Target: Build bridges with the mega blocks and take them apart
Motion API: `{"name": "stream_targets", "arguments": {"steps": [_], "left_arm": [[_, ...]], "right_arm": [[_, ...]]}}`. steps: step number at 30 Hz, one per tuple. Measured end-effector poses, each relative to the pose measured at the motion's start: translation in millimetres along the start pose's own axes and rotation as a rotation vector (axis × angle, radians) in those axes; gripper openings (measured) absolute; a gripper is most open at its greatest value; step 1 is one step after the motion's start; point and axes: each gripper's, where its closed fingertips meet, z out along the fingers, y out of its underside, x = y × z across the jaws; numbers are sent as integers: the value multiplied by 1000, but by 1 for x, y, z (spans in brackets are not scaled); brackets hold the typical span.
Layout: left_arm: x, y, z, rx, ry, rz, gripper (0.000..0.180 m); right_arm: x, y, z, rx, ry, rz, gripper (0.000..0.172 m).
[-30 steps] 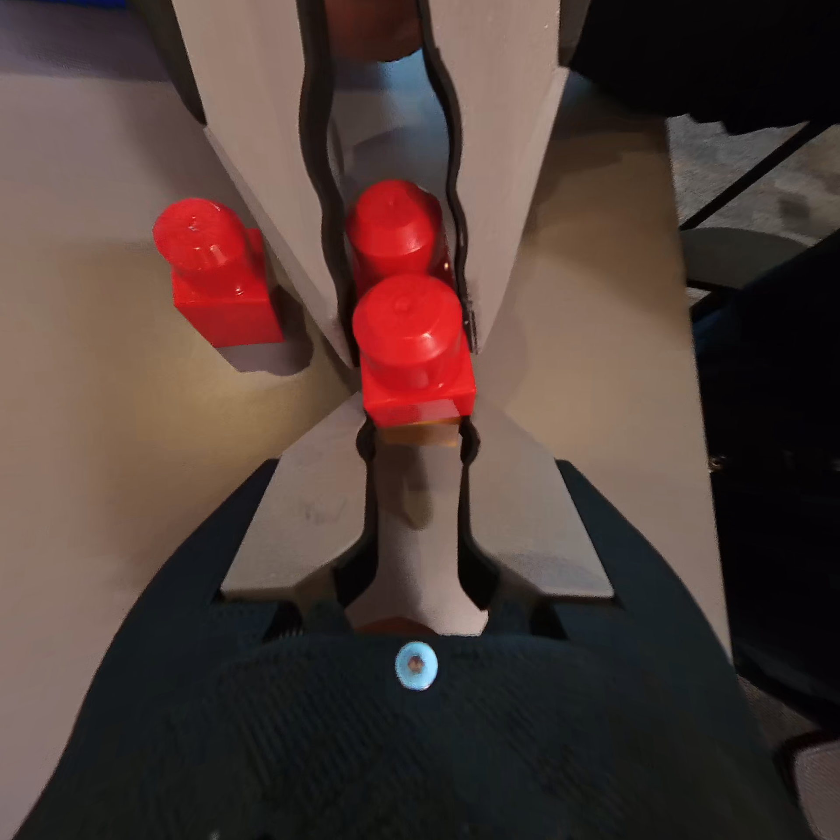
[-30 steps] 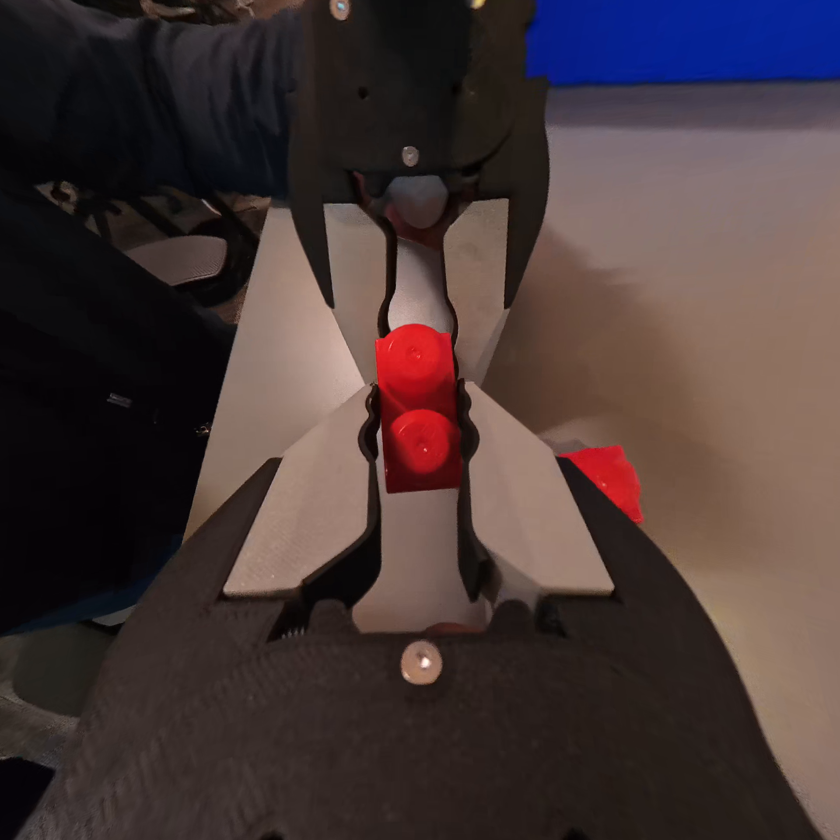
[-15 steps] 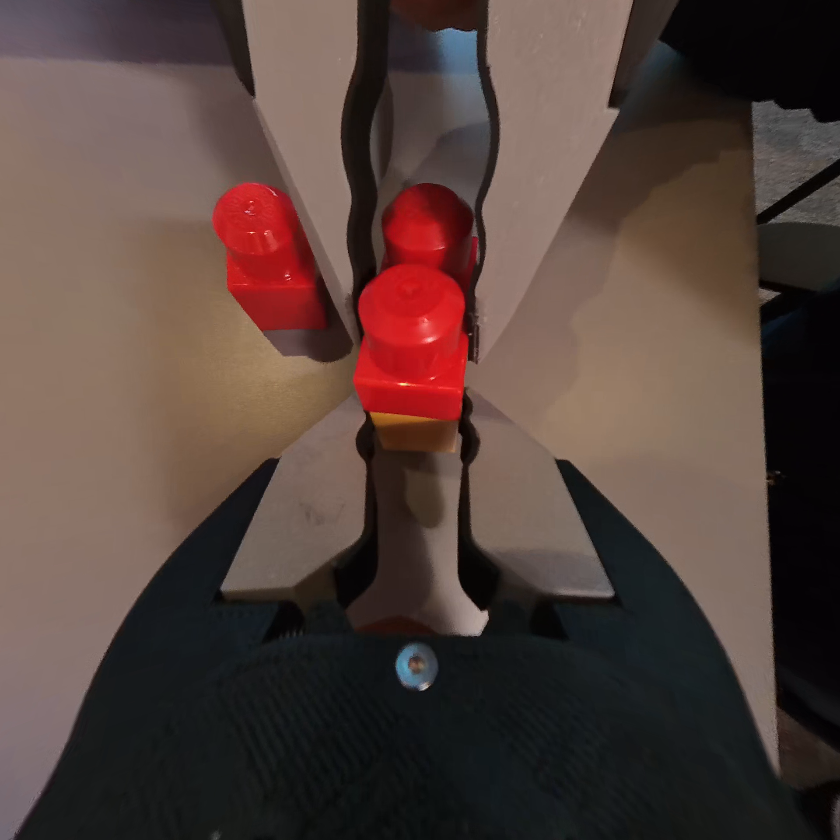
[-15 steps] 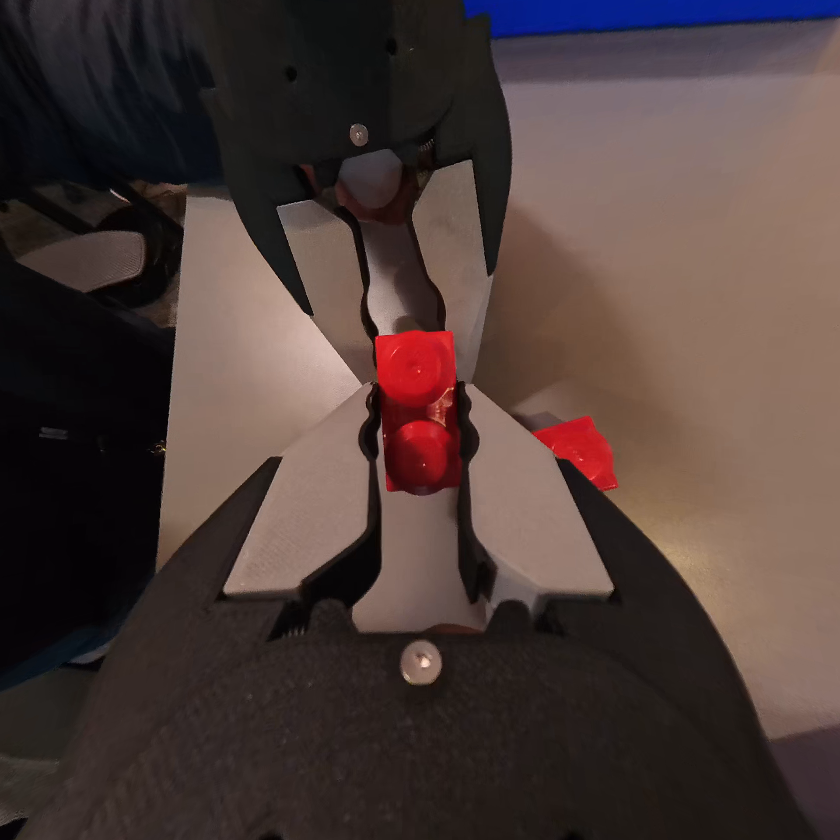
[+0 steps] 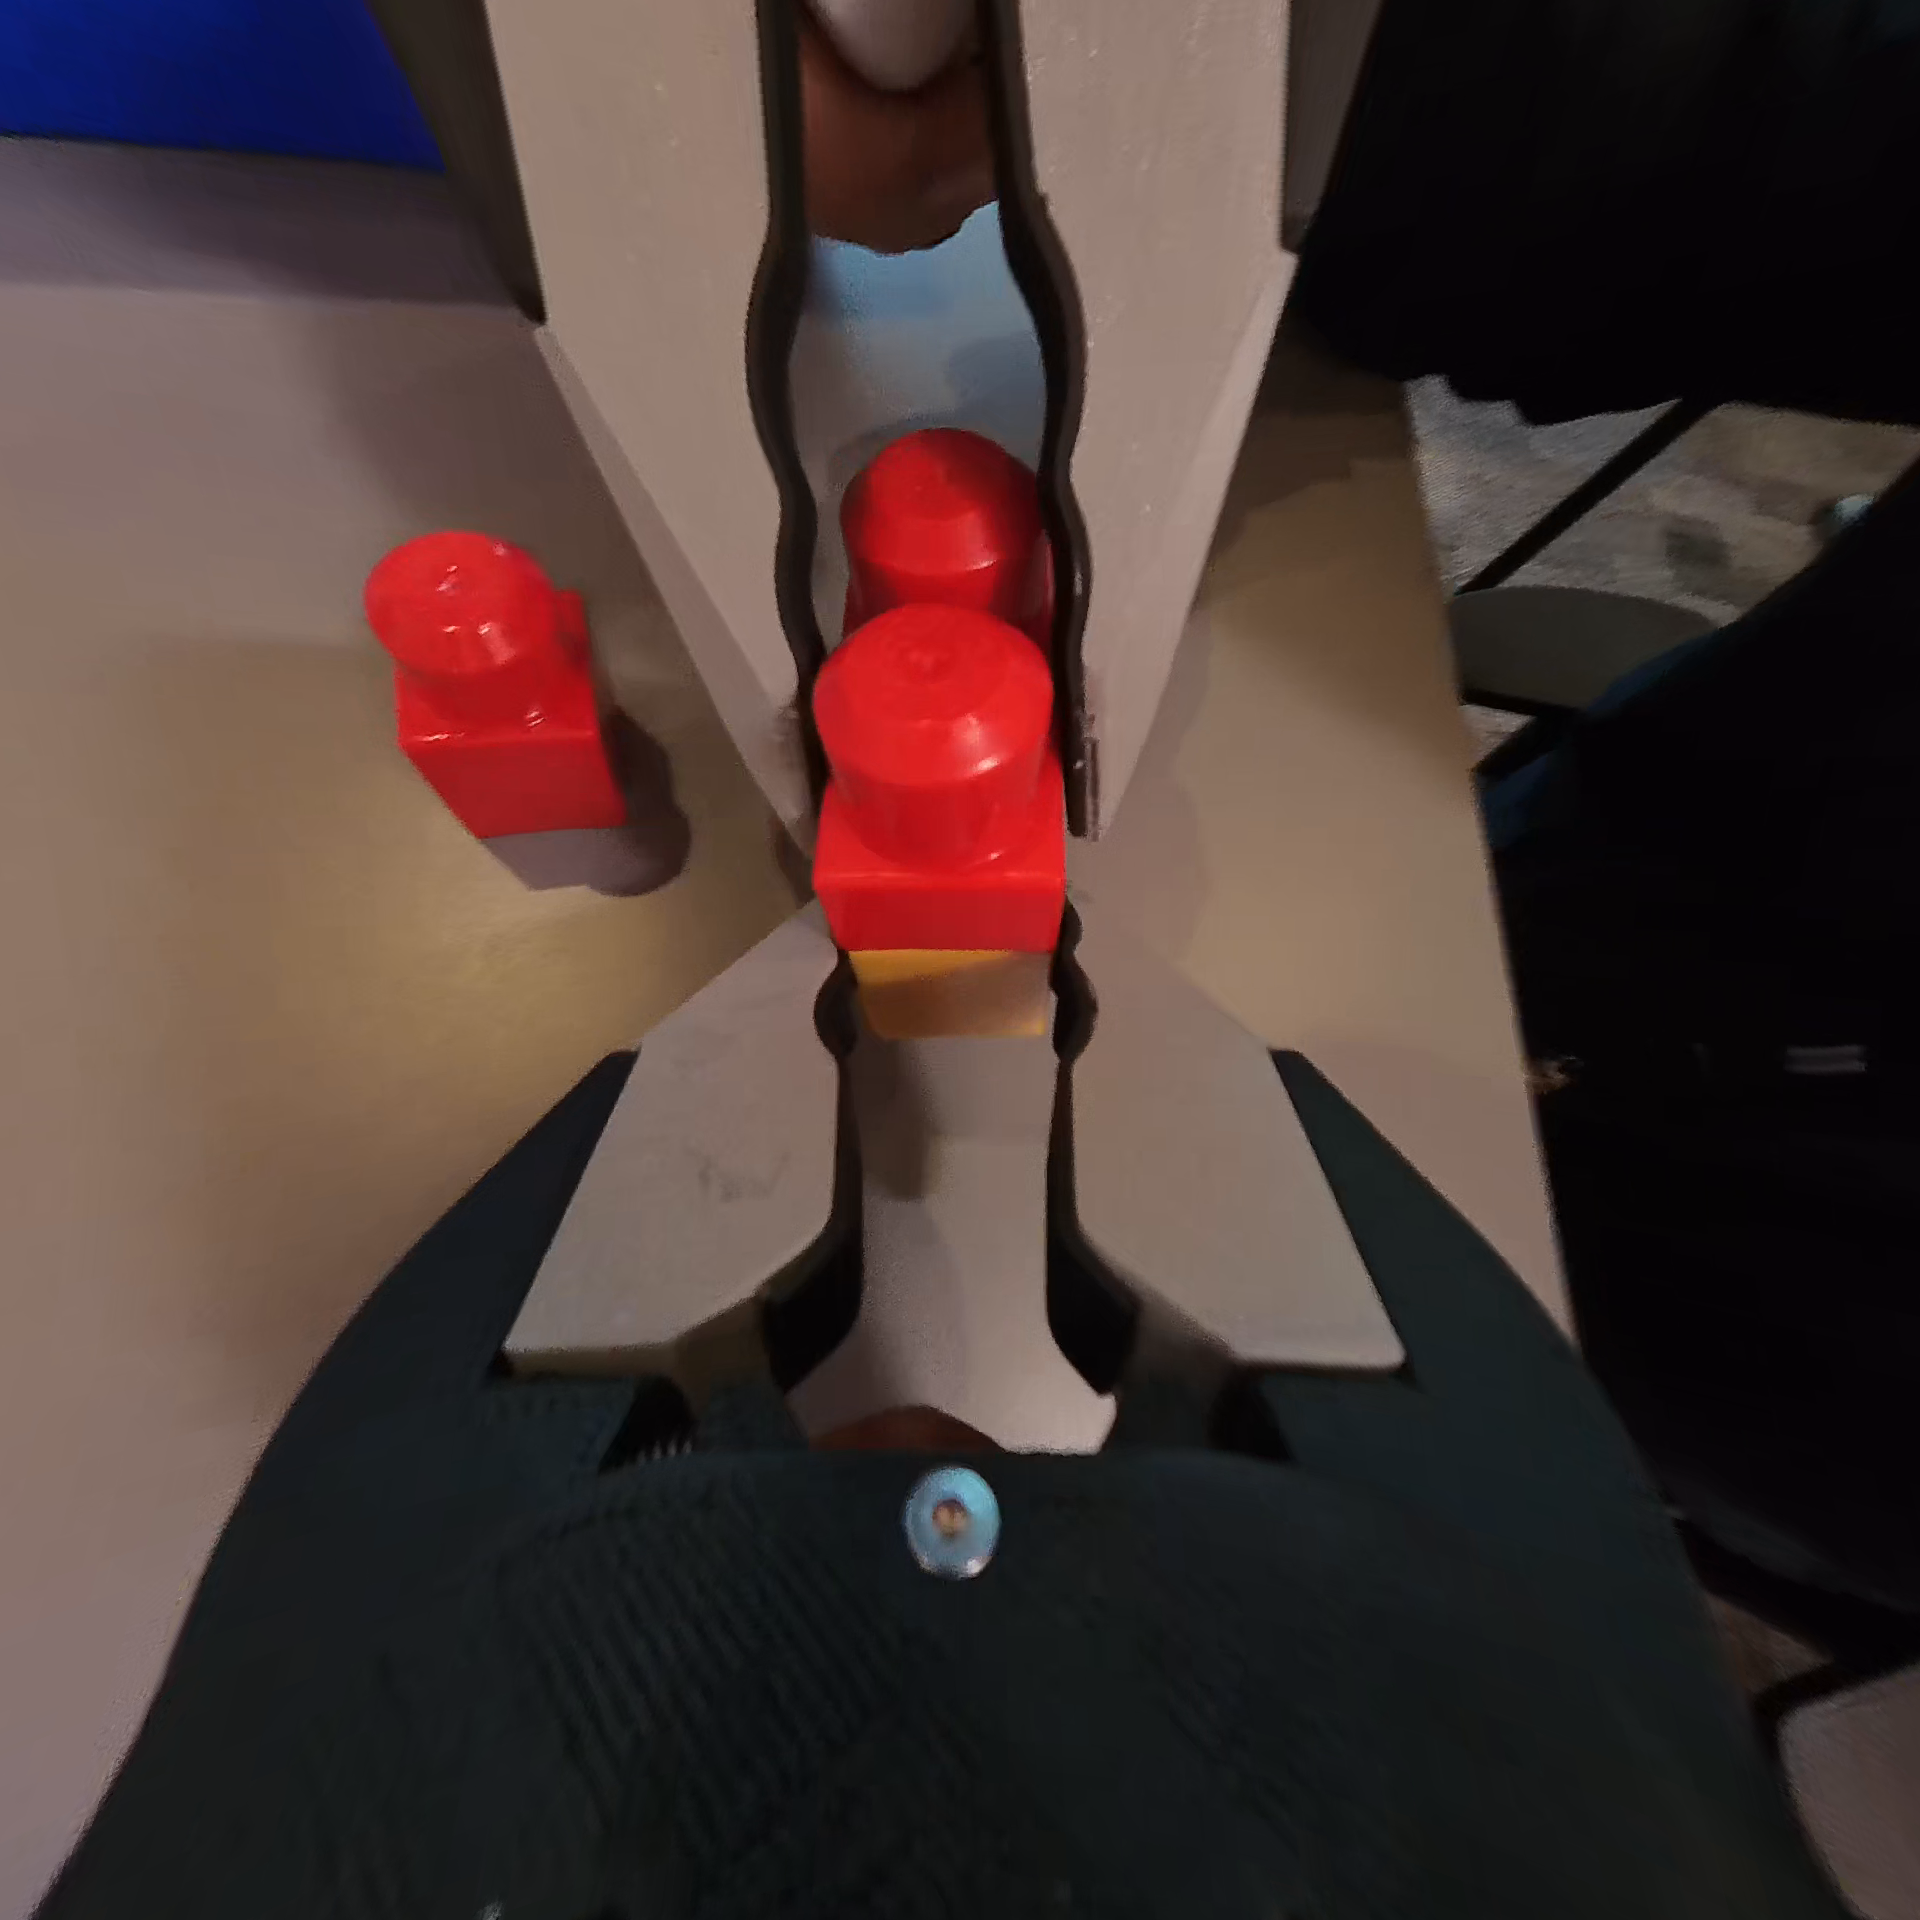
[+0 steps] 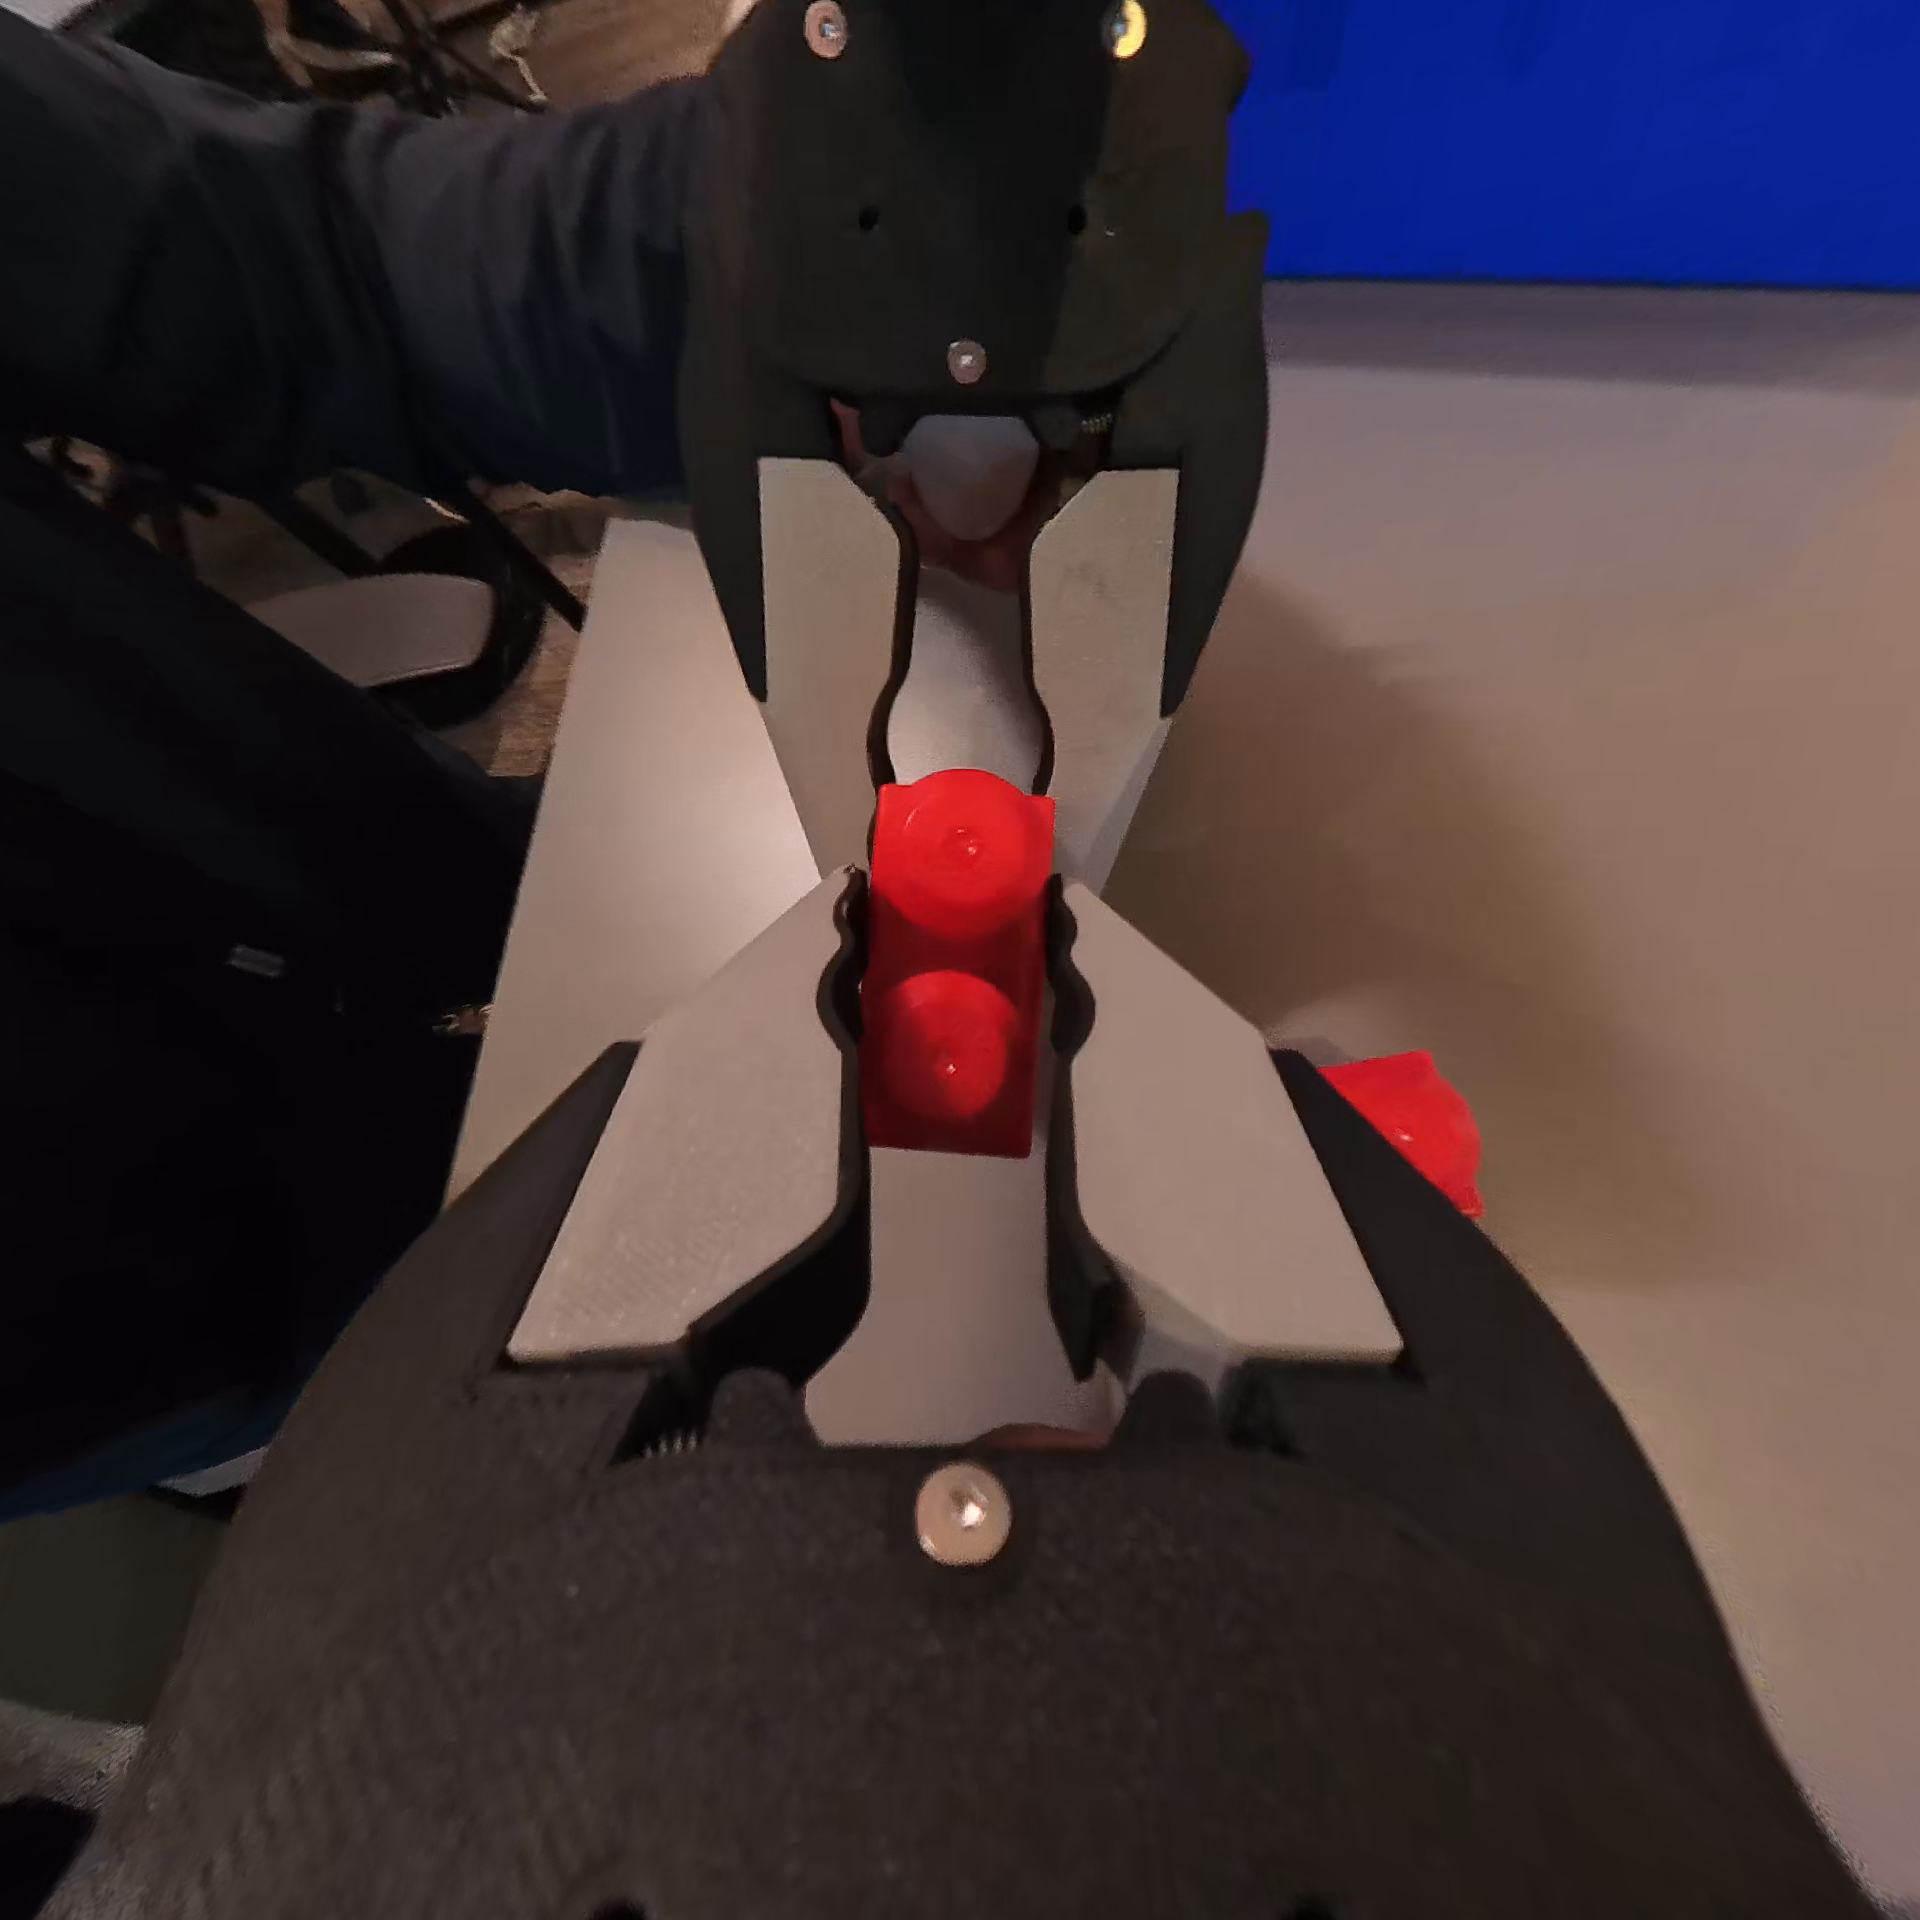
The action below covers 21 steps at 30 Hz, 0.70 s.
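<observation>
Red two-stud block [image 5: 940,821] (glossy), seemingly atop yellow block [image 5: 948,995].

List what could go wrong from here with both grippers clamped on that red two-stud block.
1. The left gripper and right gripper both squeeze the red two-stud block from opposite ends; uneven pulling could twist it out of one grasp.
2. A yellow block sits under its near end; separating them may drop the yellow block onto the table.
3. The loose red single-stud block stands close beside the right gripper's finger and could be knocked over.
</observation>
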Motion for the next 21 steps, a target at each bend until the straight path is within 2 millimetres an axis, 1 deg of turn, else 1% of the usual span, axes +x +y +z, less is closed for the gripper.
{"name": "stream_targets", "arguments": {"steps": [2, 5, 8, 13, 17, 18, 20, 21], "left_arm": [[12, -4, -1, 25, 85, -24, 32], [20, -1, 4, 4, 130, -42, 32], [20, 1, 9, -6, 135, -53, 32], [19, -2, 11, 0, 122, -63, 32], [19, 3, 15, -14, 144, -92, 33], [19, 0, 12, 13, 165, -104, 33], [26, -11, -3, 104, 281, -161, 33], [22, -17, -11, 159, 286, -172, 34]], "right_arm": [[-10, 1, -2, -8, -49, -13, 31], [-15, 7, 0, -73, -66, -7, 30], [-16, 11, 2, -91, -85, 7, 31], [-15, 13, -1, -90, -84, 35, 30], [-13, 17, 2, -99, -104, 50, 31], [-12, 13, 1, -63, -104, 50, 31], [-14, -4, -5, 45, -108, 50, 32], [-12, -11, -10, 79, -77, 35, 33]]}}
